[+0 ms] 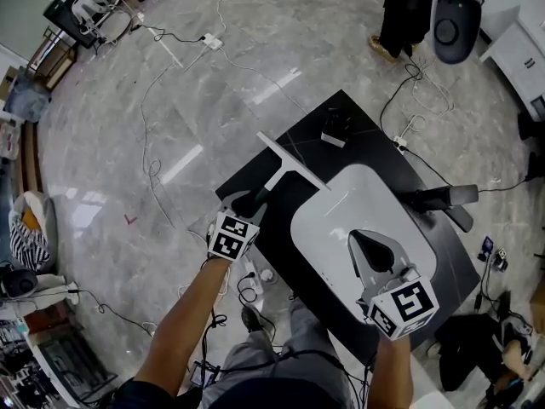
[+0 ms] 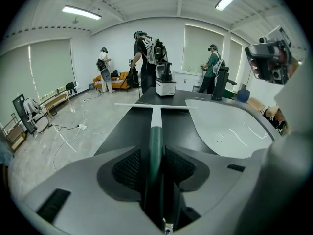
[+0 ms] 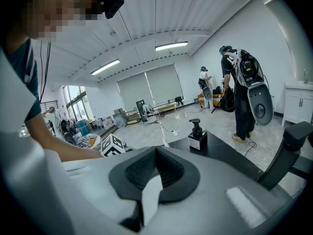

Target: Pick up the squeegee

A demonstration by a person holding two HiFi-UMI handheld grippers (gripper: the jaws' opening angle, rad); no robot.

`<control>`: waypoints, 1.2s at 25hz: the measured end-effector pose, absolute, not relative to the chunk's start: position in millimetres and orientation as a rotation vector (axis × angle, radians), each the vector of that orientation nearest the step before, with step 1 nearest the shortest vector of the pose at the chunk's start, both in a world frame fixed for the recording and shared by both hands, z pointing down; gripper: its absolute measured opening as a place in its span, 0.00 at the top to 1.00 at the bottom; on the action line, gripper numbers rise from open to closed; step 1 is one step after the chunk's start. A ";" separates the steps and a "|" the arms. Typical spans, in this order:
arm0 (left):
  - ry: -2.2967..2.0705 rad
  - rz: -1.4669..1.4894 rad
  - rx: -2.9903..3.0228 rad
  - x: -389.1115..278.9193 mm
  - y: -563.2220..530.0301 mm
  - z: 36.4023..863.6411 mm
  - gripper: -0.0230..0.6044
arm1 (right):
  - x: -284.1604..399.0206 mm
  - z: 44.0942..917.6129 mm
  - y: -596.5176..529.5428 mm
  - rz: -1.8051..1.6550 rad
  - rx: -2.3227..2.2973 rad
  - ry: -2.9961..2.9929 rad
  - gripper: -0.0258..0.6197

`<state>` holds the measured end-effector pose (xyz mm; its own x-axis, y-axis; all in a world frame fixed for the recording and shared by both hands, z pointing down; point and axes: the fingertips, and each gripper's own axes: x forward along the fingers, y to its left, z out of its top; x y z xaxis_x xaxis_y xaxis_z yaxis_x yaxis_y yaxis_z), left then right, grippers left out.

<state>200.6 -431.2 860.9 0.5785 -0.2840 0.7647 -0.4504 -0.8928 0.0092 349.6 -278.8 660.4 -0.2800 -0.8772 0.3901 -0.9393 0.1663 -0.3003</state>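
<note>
Straddling the T-shaped squeegee (image 1: 277, 175) by its slim green handle (image 2: 155, 146): left hand-held gripper (image 1: 251, 201), ribbed pads (image 2: 128, 169) apart.

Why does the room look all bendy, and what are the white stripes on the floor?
Left gripper view: the wide lens bends the ceiling into a curve, and the corners go black. Head view: the glossy floor seems to mirror long ceiling lamps as white streaks. Right gripper view: the far windows glare bright white.
</note>
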 end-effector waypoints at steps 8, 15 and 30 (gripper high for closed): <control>-0.530 1.177 2.611 202.2 -430.2 864.9 0.81 | 338.4 663.5 -290.9 0.763 1.799 -2.291 0.95; -0.521 1.119 2.601 197.2 -429.5 845.8 0.81 | 323.9 651.8 -298.3 0.754 1.802 -2.293 0.95; -0.595 0.909 2.702 166.5 -423.8 742.4 0.81 | 298.7 601.0 -291.1 0.694 1.844 -2.301 0.95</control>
<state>166.5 -423.8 742.4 0.7254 -0.3031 0.6180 -0.4453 -0.8913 0.0855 298.7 -291.1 601.0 -0.2553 -0.8961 0.3632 -0.9475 0.1569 -0.2788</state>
